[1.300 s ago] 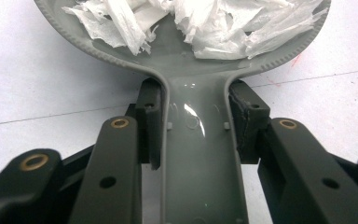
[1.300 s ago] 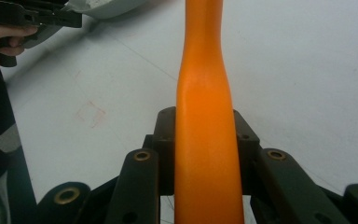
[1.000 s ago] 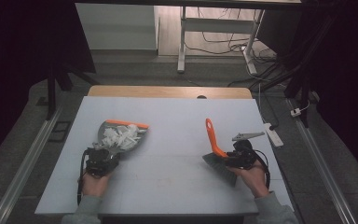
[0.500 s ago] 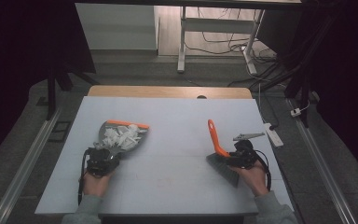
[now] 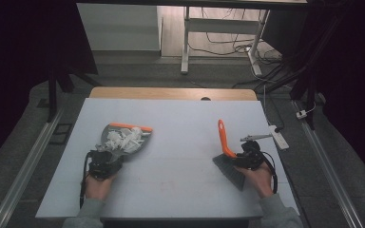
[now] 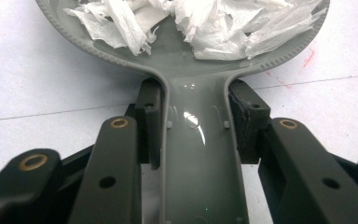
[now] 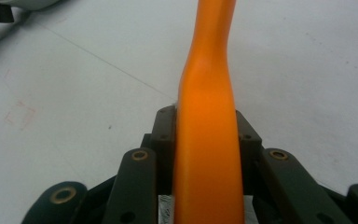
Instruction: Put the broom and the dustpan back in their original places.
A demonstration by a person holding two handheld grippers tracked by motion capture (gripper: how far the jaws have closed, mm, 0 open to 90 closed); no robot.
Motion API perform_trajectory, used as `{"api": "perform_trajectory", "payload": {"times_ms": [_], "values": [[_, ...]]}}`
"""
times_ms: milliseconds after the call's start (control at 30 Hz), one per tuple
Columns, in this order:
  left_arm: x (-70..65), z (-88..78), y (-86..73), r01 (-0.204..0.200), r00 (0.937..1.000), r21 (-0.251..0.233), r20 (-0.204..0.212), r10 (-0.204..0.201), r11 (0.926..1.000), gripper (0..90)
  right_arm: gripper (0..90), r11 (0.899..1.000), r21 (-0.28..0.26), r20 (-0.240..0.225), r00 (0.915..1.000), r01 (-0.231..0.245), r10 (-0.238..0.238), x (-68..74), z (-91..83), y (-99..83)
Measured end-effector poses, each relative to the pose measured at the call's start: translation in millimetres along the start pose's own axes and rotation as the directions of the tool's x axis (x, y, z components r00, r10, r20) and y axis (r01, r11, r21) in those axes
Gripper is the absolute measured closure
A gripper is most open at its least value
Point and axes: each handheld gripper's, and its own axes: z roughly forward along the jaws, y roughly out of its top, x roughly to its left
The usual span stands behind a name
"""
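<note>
A grey dustpan (image 5: pixel 119 137) with an orange lip lies on the left of the white table (image 5: pixel 180 114), holding several torn white paper scraps (image 5: pixel 128 139). My left gripper (image 5: pixel 103 160) is shut on its handle. In the left gripper view the pads (image 6: pixel 150 121) press both sides of the dustpan handle (image 6: pixel 198 154), below the paper scraps (image 6: pixel 205 23). On the right, my right gripper (image 5: pixel 241 157) holds a brush by its orange handle (image 5: pixel 224 138), with the grey bristles (image 5: pixel 230 172) on the table. Its jaws have just been opening slightly, and the handle (image 7: pixel 209 56) still sits between the pads (image 7: pixel 164 135).
A white strip-shaped object (image 5: pixel 279 136) lies at the table's right edge, just beyond the right hand. A wooden edge (image 5: pixel 171 93) runs along the back of the table. Metal desk legs and cables stand on the floor behind it.
The right gripper and the brush have shifted a little to the right. The left gripper and the dustpan have stayed put.
</note>
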Motion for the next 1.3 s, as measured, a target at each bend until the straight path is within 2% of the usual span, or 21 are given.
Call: {"api": "perform_trajectory", "payload": {"times_ms": [267,367,467,533,700,800,1067,1300], "values": [[0.1,1.8,0.5,0.001,1.0000,0.012,0.006,-0.001,0.9999,61.3,65.4,1.000,0.002,0.007,0.9999,-0.010,0.010,-6.2,2.2,0.3],[0.2,1.9,0.5,0.000,1.0000,0.013,0.007,0.000,0.9999,61.2,63.6,1.000,0.005,0.017,0.9998,-0.011,0.011,-7.7,2.2,0.4],[0.1,1.8,0.5,0.000,1.0000,0.013,0.007,0.000,0.9999,61.1,59.7,1.000,0.011,0.049,0.9988,-0.006,0.005,-8.6,2.8,0.8],[0.2,1.9,0.5,0.000,1.0000,0.013,0.009,0.000,0.9999,61.0,59.0,1.000,0.012,0.044,0.9990,-0.014,0.013,-11.1,3.3,0.6],[0.6,1.8,0.7,0.002,0.9999,0.009,0.015,-0.002,1.0000,60.1,53.0,1.000,0.030,0.082,0.9966,0.004,-0.007,-12.9,5.1,1.6],[0.5,1.6,0.6,0.001,0.9999,0.007,0.016,-0.001,1.0000,59.6,51.8,0.999,0.034,0.081,0.9966,0.010,-0.012,-14.0,5.7,1.7],[0.7,1.3,0.7,0.000,0.9998,0.004,0.021,0.000,1.0000,56.4,44.6,0.997,0.057,0.135,0.9894,0.047,-0.054,-12.1,8.6,3.0],[1.0,1.0,1.0,0.004,0.9996,0.003,0.027,-0.004,1.0000,52.9,41.5,0.996,0.061,0.154,0.9859,0.058,-0.067,-12.8,10.3,3.3]]}}
